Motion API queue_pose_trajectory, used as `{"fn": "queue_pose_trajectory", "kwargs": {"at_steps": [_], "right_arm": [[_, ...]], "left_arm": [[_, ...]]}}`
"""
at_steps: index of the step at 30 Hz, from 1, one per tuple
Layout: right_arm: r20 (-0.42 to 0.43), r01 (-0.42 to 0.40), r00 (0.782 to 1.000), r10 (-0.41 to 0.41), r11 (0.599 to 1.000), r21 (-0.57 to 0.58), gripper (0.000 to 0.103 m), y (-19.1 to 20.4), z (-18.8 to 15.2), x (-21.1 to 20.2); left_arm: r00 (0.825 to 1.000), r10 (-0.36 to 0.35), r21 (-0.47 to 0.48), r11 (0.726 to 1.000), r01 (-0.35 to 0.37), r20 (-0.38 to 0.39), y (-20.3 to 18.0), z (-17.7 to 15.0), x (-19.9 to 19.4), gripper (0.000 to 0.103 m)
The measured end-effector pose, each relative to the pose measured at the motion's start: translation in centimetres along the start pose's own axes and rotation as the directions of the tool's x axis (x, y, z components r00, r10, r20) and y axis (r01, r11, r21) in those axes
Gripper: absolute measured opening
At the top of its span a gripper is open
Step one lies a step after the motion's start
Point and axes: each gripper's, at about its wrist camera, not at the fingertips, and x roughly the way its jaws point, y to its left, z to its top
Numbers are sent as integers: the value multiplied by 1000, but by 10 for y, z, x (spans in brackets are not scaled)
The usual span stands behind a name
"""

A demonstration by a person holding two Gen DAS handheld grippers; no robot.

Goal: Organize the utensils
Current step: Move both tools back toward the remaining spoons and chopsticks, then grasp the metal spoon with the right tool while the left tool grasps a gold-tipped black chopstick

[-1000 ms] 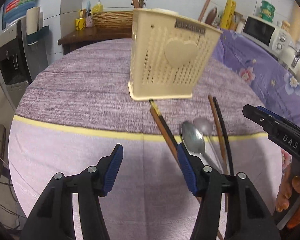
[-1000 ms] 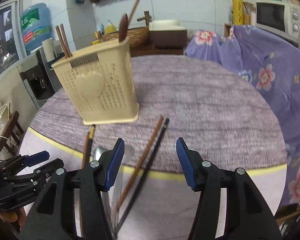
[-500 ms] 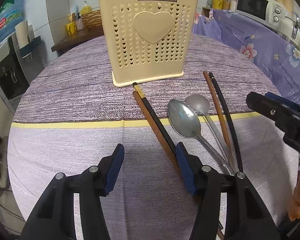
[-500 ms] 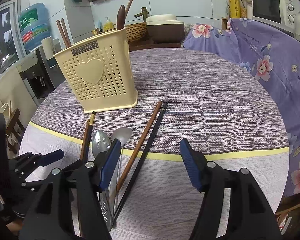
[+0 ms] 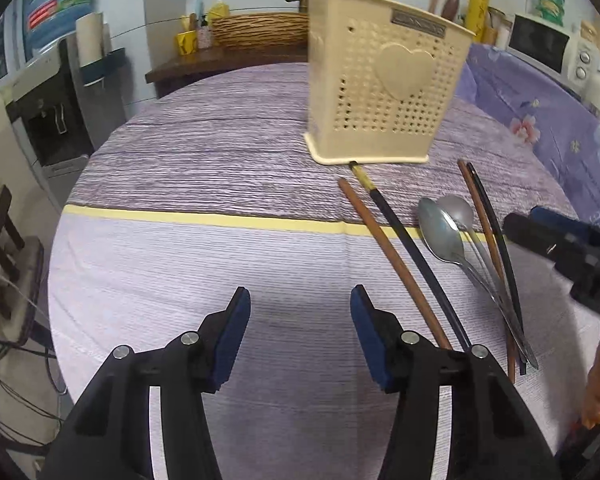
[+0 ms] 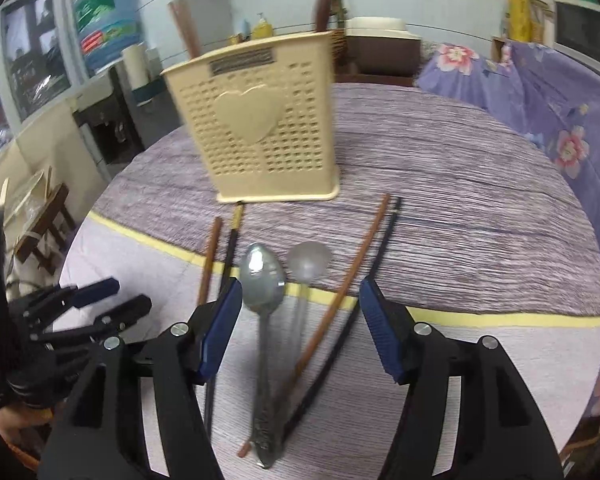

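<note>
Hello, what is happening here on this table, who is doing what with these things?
A person holds a two-finger gripper in each hand over a round table to sort utensils into a cream holder. Two spoons and four chopsticks lie loose on the cloth in front of the holder, which already has a few utensils in it. The right gripper hovers open above the spoons; the left gripper is open over bare cloth. Nothing is picked up yet.

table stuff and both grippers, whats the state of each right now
utensil holder: upright, utensils standing in it
two spoons: lying flat, side by side
brown and black chopsticks: lying loose on the tablecloth
left gripper: open, empty
right gripper: open over the spoons, gripping nothing
</note>
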Motion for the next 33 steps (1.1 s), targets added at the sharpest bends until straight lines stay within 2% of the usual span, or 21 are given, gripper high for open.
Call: {"fn": "queue_pose_trajectory", "kwargs": {"at_steps": [4,7,17,29,31,33], "right_arm": [[-54,-33,998,28,995,-96,55,25,-1,15],[-77,-17,997,6,990,-137,51,36,-3,25],[-136,13,990,-30,992,-124,48,36,-4,50],[-129,56,989,-73,990,-132,46,39,4,61],[-129,48,989,-66,990,-133,38,41,4,62],[-127,50,990,-68,990,-134,38,43,4,62]], "left_arm": [[1000,-5,-25,1000,6,21,7,0,-8,52],[1000,-19,-43,999,20,18,10,-1,-7,52],[999,-38,-57,998,39,19,15,-4,-8,52],[999,-53,-59,997,53,12,11,-4,-7,52],[999,-52,-57,997,52,12,9,-4,-6,52],[999,-53,-55,997,53,11,8,-2,-6,52]]}}
